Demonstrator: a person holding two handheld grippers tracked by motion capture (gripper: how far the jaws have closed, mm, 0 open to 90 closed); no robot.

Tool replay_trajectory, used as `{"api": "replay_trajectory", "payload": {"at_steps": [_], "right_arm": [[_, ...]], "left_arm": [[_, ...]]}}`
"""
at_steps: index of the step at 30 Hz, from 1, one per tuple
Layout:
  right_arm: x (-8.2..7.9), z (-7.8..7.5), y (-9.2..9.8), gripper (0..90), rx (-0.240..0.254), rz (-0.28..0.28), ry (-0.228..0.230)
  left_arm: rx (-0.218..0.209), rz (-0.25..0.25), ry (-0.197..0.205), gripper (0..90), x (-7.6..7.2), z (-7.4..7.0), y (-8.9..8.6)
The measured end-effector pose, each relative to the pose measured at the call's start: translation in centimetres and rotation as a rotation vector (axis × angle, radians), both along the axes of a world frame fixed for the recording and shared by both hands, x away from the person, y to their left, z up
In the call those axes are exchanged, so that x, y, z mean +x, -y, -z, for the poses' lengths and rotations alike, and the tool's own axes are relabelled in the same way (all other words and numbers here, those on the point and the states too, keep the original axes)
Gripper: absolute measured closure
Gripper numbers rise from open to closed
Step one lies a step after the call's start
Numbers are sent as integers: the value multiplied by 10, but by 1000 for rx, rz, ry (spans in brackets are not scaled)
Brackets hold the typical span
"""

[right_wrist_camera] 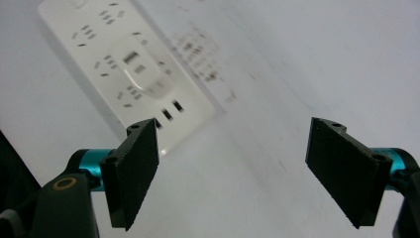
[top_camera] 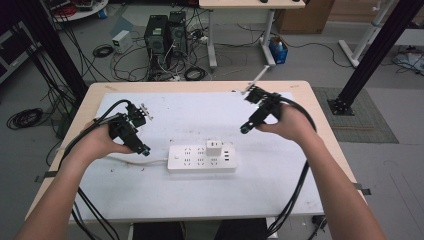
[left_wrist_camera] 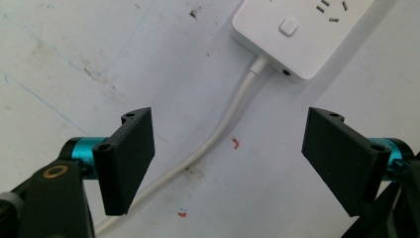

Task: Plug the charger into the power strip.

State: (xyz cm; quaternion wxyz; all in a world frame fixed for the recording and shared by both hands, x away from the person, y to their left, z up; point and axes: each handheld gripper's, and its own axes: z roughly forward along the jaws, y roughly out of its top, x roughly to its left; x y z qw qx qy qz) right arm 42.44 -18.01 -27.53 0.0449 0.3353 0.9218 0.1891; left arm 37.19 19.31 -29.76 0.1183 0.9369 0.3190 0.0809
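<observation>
A white power strip (top_camera: 201, 159) lies in the middle of the white table mat (top_camera: 190, 115). A white charger block (top_camera: 214, 147) is plugged into its upper right. Its white cord (top_camera: 132, 160) runs off to the left. My left gripper (top_camera: 145, 150) hovers just left of the strip, over the cord (left_wrist_camera: 218, 136), open and holding nothing; the strip's switch end (left_wrist_camera: 297, 34) lies ahead. My right gripper (top_camera: 244, 129) is raised above and right of the strip, open, with the strip (right_wrist_camera: 133, 69) and charger (right_wrist_camera: 141, 67) blurred ahead of its jaws.
The mat covers a light wooden table (top_camera: 305, 90). Black cables (top_camera: 295, 195) trail from both grippers past the near edge. Beyond the table, computer towers (top_camera: 165, 35) and tangled wires sit on the floor, with black frame posts (top_camera: 370, 55) at either side.
</observation>
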Motion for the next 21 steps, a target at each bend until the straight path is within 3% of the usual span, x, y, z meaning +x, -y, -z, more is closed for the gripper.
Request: {"api": "replay_trajectory", "payload": {"at_steps": [2,5,7,9,17,21], "right_arm": [[-3,-3,18,203,9,97,-3],[-8,-5,43,201,-18,188,19],[-11,-7,55,148,-16,237,34],[-14,-6,64,131,3,252,7],[-22,-5,73,131,-12,268,19],[-23,-3,76,131,-10,271,11]], "left_arm": [[13,15,-2,182,4,-2,3],[22,37,7,165,10,-4,11],[16,37,13,165,13,-4,14],[18,50,18,165,16,-4,17],[17,50,20,165,22,-4,18],[-12,34,28,165,23,-7,17]]}}
